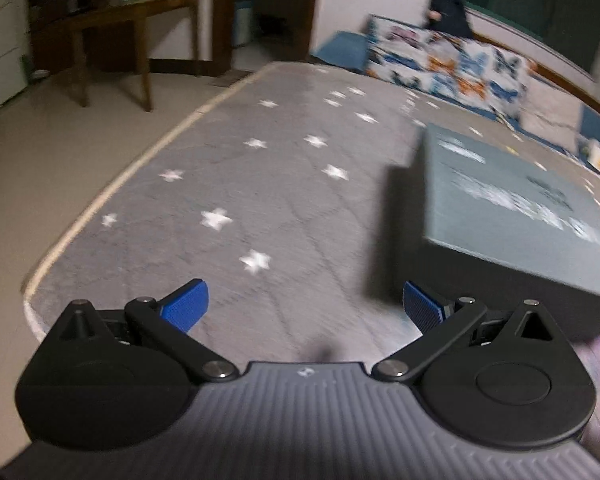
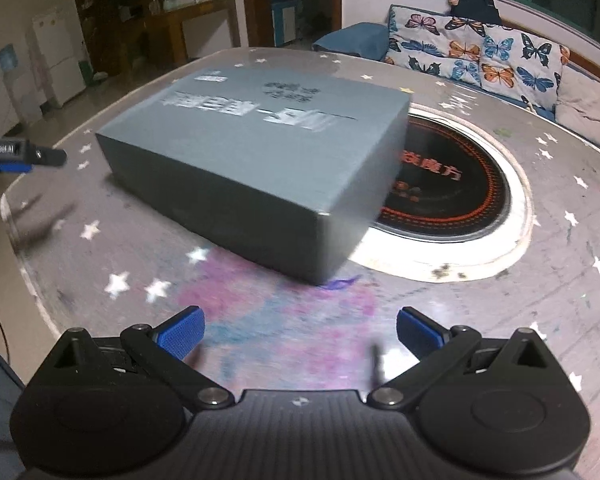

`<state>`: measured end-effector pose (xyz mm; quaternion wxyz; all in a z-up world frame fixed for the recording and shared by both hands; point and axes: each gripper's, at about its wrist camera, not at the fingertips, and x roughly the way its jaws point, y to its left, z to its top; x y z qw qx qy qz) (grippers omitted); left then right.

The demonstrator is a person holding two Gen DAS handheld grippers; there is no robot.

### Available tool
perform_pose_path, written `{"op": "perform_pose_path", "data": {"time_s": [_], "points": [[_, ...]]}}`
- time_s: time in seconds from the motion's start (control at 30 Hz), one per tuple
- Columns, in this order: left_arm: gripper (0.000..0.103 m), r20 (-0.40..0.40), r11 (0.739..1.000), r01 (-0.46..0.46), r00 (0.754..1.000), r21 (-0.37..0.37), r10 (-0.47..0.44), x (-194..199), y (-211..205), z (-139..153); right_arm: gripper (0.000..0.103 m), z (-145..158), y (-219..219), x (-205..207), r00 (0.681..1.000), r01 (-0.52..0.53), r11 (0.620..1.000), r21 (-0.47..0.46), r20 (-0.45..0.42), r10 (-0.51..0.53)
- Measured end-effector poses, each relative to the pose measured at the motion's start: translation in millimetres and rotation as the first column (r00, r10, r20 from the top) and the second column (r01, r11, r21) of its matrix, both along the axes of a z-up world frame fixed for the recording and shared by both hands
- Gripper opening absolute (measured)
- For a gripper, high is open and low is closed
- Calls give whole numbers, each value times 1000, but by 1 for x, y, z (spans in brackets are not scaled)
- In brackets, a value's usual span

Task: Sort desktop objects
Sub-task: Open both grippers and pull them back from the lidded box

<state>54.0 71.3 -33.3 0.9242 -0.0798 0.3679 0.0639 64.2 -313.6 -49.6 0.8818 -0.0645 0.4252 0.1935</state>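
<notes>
A large grey-blue box [image 2: 252,160] with pale lettering on its lid lies on the star-patterned grey table cover [image 2: 560,240]; its right end overlaps a round black cooktop [image 2: 452,192] set in the table. The right gripper [image 2: 300,330] hovers open above the table in front of the box's near corner, nothing between its blue pads. In the left wrist view the same box [image 1: 516,208] sits ahead to the right, and the left gripper [image 1: 306,306] is open and empty over the table cover [image 1: 220,184]. The left gripper [image 2: 20,158] also shows at the far left of the right wrist view.
A pink and blue stain [image 2: 268,304] marks the cover just ahead of the right gripper. A sofa with butterfly cushions [image 2: 480,48] runs behind the table. A wooden side table [image 1: 112,32] and a white cabinet [image 2: 56,60] stand across the floor at the left.
</notes>
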Motion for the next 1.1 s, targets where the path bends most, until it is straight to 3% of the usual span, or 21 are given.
{"op": "perform_pose_path", "data": {"time_s": [0.17,0.37,0.73,1.1], "points": [[103,50,993,-116,992,12,115,16,26,-5,103,-6,-12,10,997,-74,997,-19,18,74],[103,86,986,-168,982,1,167,43,49,-12,103,-16,-25,28,994,-97,994,-52,51,99],[103,100,982,-190,977,-4,189,80,65,-34,103,-27,-56,57,996,17,1000,-26,90,-15],[103,98,968,-251,963,4,249,94,75,-53,103,-39,-88,85,983,136,991,8,124,-136]]}}
